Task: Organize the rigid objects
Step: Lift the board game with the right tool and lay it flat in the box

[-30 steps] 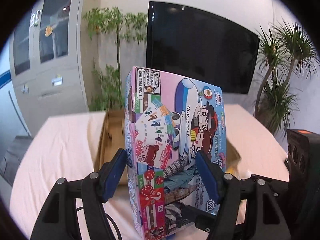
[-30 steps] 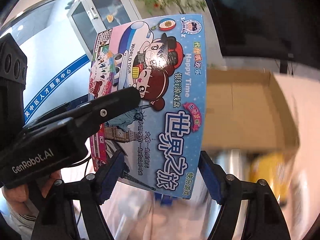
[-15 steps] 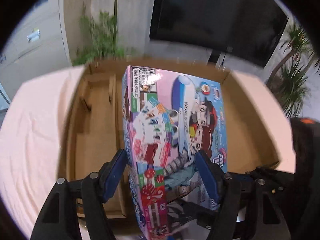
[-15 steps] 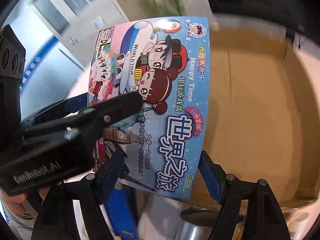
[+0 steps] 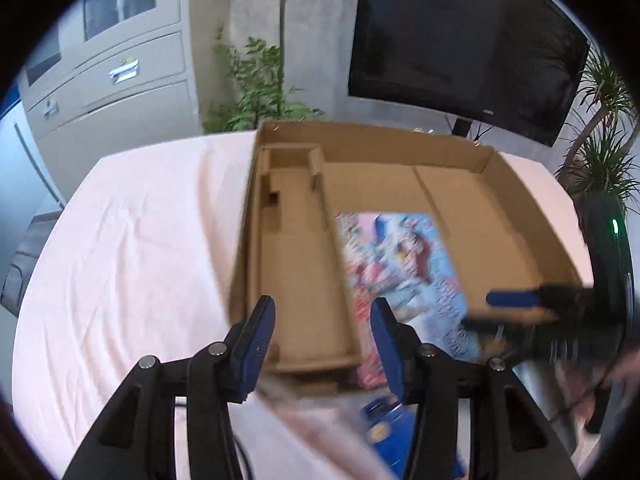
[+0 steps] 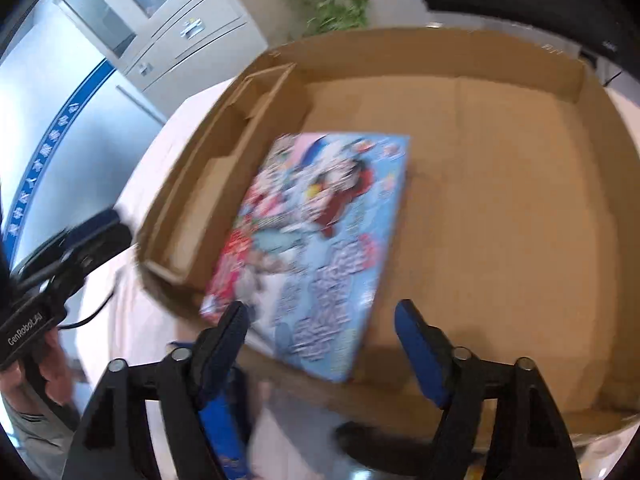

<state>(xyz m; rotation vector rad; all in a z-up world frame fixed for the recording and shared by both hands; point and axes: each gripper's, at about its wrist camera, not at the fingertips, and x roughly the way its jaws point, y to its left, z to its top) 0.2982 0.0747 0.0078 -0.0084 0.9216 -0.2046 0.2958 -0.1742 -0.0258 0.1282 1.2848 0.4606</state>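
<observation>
The flat, colourful cartoon-printed game box lies face up in the cardboard tray, beside its left divider, near edge overhanging the tray's near rim. The left gripper and right gripper have been closing, empty, pads clear of it.

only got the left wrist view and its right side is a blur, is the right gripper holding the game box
observer: no. the right gripper has just been closing its jaws with nothing between them; the game box lies loose in the cardboard box.
operator: does its near corner sit fully inside
observer: cannot tell; in the right wrist view that corner overlaps the top edge of the front wall, and it is blurred.
</observation>
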